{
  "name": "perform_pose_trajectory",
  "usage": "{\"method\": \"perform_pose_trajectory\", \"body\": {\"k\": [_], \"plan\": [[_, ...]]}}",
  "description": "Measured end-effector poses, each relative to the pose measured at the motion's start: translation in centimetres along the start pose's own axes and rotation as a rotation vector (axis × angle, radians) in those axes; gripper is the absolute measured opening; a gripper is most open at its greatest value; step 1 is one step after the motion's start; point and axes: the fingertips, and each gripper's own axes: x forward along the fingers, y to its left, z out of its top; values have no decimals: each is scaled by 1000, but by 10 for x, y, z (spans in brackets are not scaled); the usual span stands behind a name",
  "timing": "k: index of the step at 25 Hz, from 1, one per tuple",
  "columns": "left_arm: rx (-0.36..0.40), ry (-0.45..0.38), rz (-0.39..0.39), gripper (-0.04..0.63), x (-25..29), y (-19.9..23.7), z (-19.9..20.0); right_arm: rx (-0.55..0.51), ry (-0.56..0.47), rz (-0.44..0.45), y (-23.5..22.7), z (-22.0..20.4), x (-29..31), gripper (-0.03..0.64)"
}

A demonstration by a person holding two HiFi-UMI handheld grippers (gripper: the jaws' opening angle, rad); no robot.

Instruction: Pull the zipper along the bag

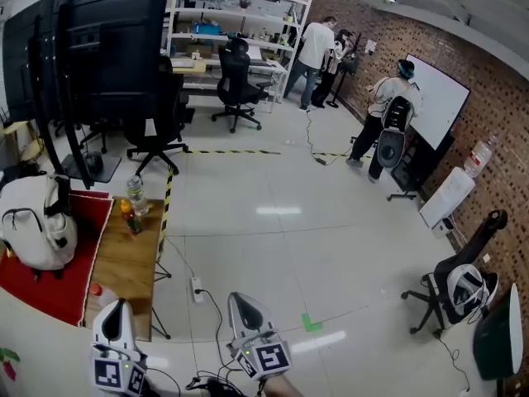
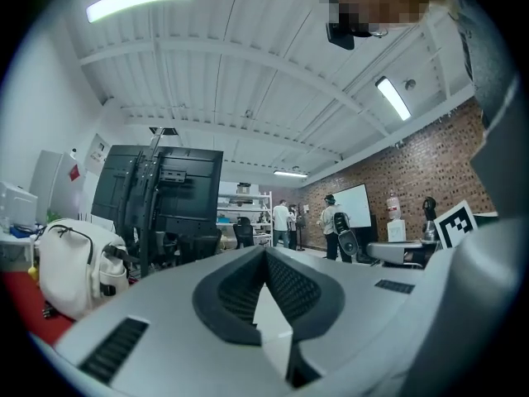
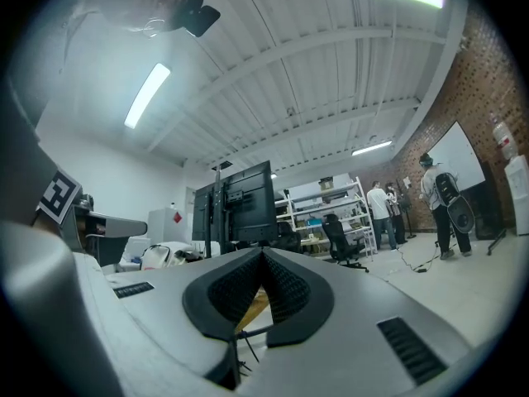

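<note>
Nearest, at the bottom of the head view, the left gripper (image 1: 116,308) and right gripper (image 1: 242,303) are held side by side, a little apart, over the floor by the table's near end. Both are clenched on nothing: in each gripper view the ribbed pads (image 2: 240,292) meet at their tips with no object between them. Neither touches the bag.

A power strip (image 1: 197,288) and a green tape mark (image 1: 312,323) lie on the floor near the grippers. To their left stands the wooden table (image 1: 124,263), partly covered by a red cloth (image 1: 50,292).

The bag (image 1: 33,222) — white, with dark straps — sits on the cloth at the table's far left, well apart from both grippers. Its zipper cannot be made out. At the table's far corner two bottles (image 1: 132,203) stand upright, just beside each other.

Behind the table are a black chair (image 1: 153,131) and a large dark screen (image 1: 107,48) on a stand. Farther off, white shelves (image 1: 240,23) line the back wall, with one person (image 1: 314,48) next to them and another (image 1: 384,110) in front of a whiteboard (image 1: 438,98) on the brick wall.
</note>
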Motion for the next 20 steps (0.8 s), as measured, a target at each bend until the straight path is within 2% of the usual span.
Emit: {"method": "perform_pose_trajectory", "body": {"k": [5,11,15,20], "plan": [[-12,-22,3,26,-19,68,4,7,-27,-6,59,4,38,14],[-25,0,5,26,-47,194,-8,-56,-50,47,183,-2,99,14],[-36,23,-17,26,-58,261,-20,-57,-42,23,240,-17,131,14],[-46,7,-25,26,-70,338,-22,-73,-34,8,303,-28,165,14]]}}
